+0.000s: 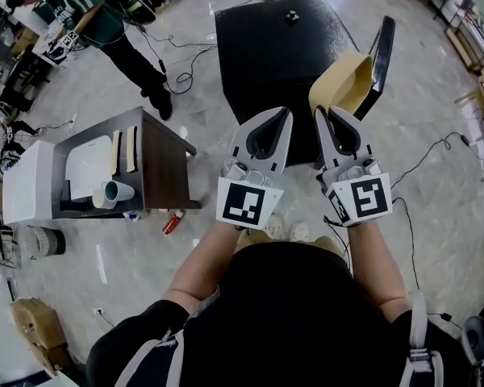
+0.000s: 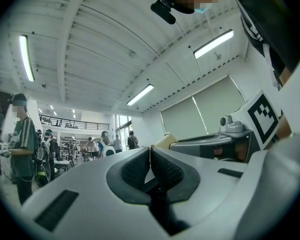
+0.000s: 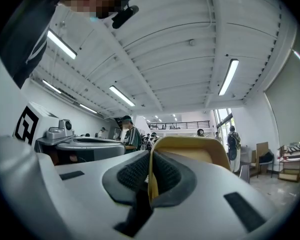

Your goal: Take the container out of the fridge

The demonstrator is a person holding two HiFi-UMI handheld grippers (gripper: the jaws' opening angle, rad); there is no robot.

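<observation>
In the head view my right gripper (image 1: 331, 113) is shut on the rim of a tan container (image 1: 343, 83), held up in front of a black fridge (image 1: 282, 47). The fridge's door (image 1: 383, 55) stands open at the right. The right gripper view shows the container's yellow wall (image 3: 190, 151) pinched between the pads of the right gripper (image 3: 151, 154). My left gripper (image 1: 284, 113) is alongside, a little to the left, shut with nothing in it (image 2: 150, 150). Both grippers point away from the person's body.
A low brown table (image 1: 157, 160) stands to the left with a white cup (image 1: 113, 192) and a white tray on it. A red can (image 1: 172, 222) lies on the floor. Another person (image 1: 105, 22) stands at the far left. Cables cross the marble floor.
</observation>
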